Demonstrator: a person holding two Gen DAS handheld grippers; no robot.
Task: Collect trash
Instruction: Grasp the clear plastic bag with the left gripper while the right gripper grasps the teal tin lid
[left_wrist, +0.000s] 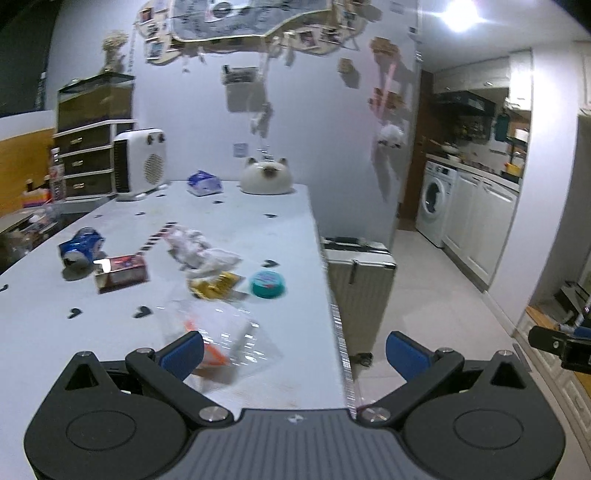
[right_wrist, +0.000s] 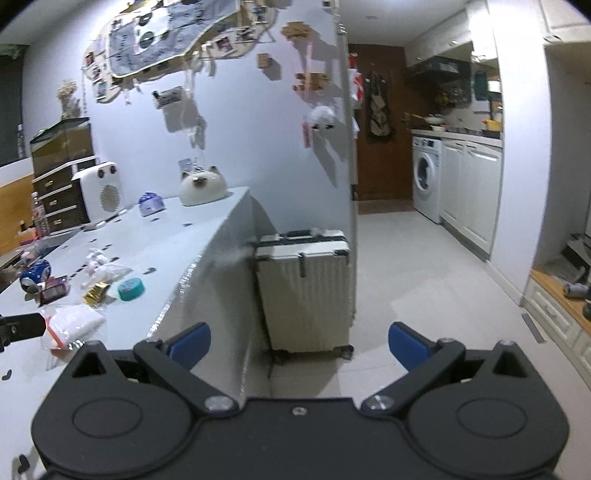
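Observation:
Trash lies on the white table (left_wrist: 110, 350): a crushed blue can (left_wrist: 81, 248), a small dark red box (left_wrist: 122, 273), crumpled white paper (left_wrist: 195, 249), a gold wrapper (left_wrist: 216, 284), a teal round lid (left_wrist: 267, 283) and a clear plastic bag with an orange strip (left_wrist: 221, 336). My left gripper (left_wrist: 293, 350) is open and empty, just short of the plastic bag at the table's right front corner. My right gripper (right_wrist: 299, 345) is open and empty, off the table's right side over the floor. The trash also shows in the right wrist view, with the plastic bag (right_wrist: 72, 325) nearest.
A white heater (left_wrist: 139, 164), a blue tissue pack (left_wrist: 204, 183) and a cat-shaped white container (left_wrist: 266, 176) stand at the table's far end. A white suitcase (right_wrist: 304, 291) stands on the floor against the table's right side. A kitchen with a washing machine (right_wrist: 426, 177) lies beyond.

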